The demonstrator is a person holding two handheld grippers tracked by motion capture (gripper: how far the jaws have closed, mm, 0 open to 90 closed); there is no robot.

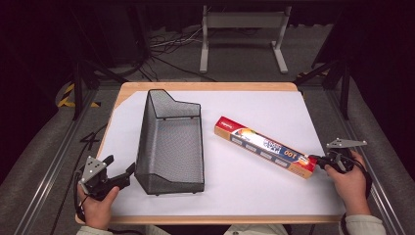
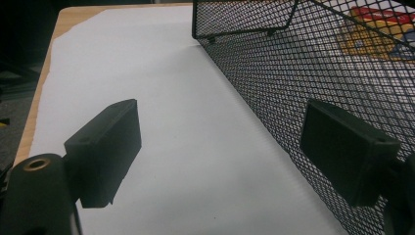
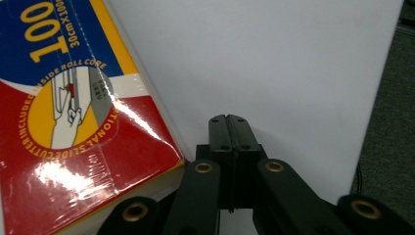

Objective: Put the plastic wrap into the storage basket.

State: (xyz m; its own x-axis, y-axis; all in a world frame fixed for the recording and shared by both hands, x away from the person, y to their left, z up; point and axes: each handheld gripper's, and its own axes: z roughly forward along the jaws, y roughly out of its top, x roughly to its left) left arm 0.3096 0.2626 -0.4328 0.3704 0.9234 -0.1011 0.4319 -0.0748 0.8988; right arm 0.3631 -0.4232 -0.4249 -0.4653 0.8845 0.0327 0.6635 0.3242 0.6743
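A long red, blue and yellow box of wrap lies slantwise on the white sheet, right of centre. A black wire-mesh basket stands left of it. My right gripper rests at the box's near right end, jaws pressed together with nothing between them; in the right gripper view its tips sit just beside the box's corner. My left gripper is held near the basket's front left corner, open; in the left gripper view one jaw overlaps the mesh wall and the other hangs over bare paper.
The white sheet covers a wooden table. Beyond the table's far edge stand a metal frame and loose cables on the floor. Grey carpeted ledges run along both sides.
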